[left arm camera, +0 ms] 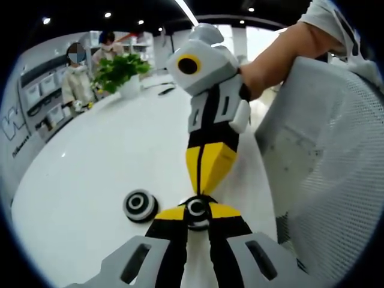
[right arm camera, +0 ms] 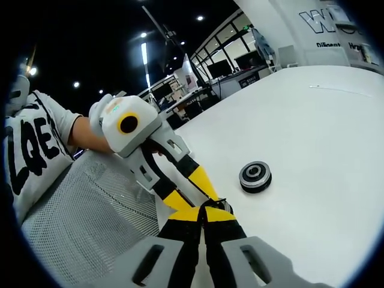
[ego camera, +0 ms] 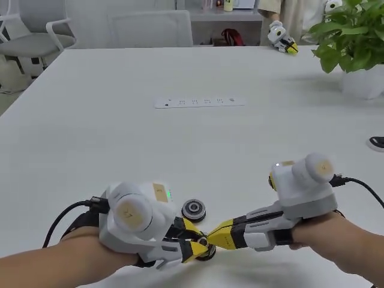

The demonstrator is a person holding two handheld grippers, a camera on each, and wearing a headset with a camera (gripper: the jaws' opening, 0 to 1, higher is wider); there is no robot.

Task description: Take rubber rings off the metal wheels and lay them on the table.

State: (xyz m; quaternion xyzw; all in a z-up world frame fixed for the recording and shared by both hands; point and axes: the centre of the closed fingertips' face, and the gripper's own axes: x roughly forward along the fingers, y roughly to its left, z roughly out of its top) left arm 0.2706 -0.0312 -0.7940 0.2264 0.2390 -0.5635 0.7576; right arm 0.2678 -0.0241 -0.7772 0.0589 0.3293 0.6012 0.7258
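A small metal wheel with a black rubber ring sits near the table's front edge, gripped between the yellow jaws of my left gripper. In the left gripper view the wheel shows its white centre between the left gripper's tips. My right gripper comes in from the right; its jaws are shut to a point on the wheel's rubber rim. In the right gripper view its shut tips hide most of that wheel. A second wheel with its ring on lies flat just behind the grippers.
A white power strip lies mid-table. A potted plant stands at the back right, with a small black object at the right edge. A mesh chair back is close to the table's front. Cables trail from both grippers.
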